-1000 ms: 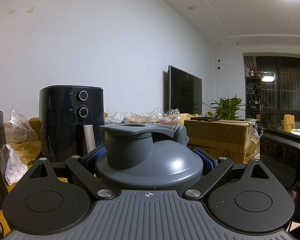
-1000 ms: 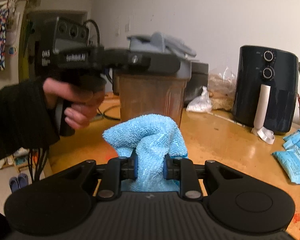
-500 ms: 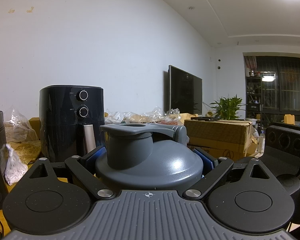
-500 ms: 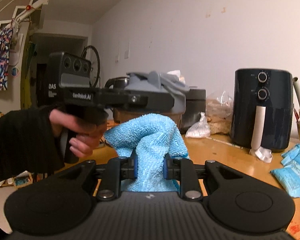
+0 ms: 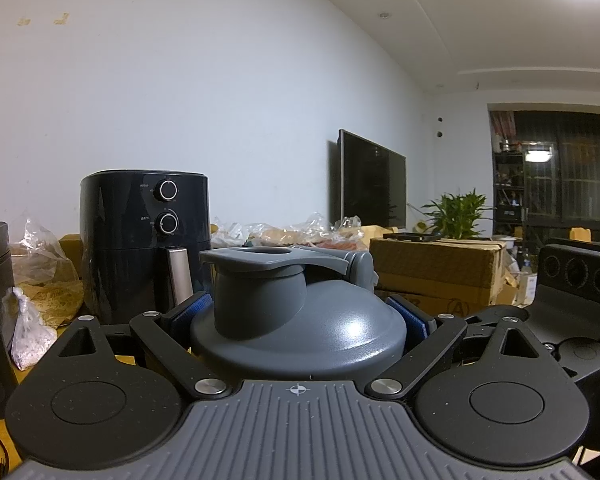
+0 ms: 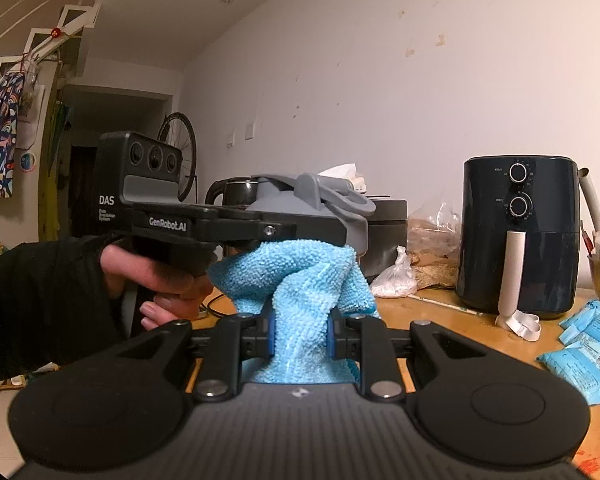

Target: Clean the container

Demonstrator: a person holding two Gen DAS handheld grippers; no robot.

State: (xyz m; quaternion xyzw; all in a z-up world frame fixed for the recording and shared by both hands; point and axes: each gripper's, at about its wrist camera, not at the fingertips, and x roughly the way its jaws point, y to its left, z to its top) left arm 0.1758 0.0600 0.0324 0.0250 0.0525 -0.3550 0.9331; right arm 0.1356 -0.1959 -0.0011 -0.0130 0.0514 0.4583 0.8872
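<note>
A: Status check. Your left claw point(image 5: 298, 320) is clamped on the grey lid point(image 5: 296, 320) of the shaker bottle point(image 6: 300, 216), blue pads point(image 5: 190, 312) on both sides of the lid dome. Bottle is upright, at the near-left part of the surface point(image 6: 440, 316).

B: And the right?

A: Right claw point(image 6: 299, 338) is pinched narrow on a bunched blue microfibre cloth point(image 6: 296, 276). The cloth sits just under the lid rim, in front of the bottle wall, so I can't tell if it's touching yet.

B: How should you run the wipe?

A: Keep the left grip rigid, you're the clamp. Press the cloth's puffed end flat on the wall, then stroke along it rather than dabbing. My read: the grip on the lid alone could let the body twist under side load, so push toward the bottle's axis, not across it. Watch your own left hand point(image 6: 160, 276), it's right beside the cloth.

B: Surroundings?

A: Wooden surface, cluttered. Black air fryer point(image 6: 518, 236) far right with two dials, blue snack packets point(image 6: 580, 354) near right, plastic bags point(image 6: 396, 280) by the wall. Wall TV point(image 5: 370, 184), potted plant point(image 5: 456, 212), cardboard box point(image 5: 436, 266) further off. Bicycle wheel point(image 6: 182, 156) in the hallway.
</note>
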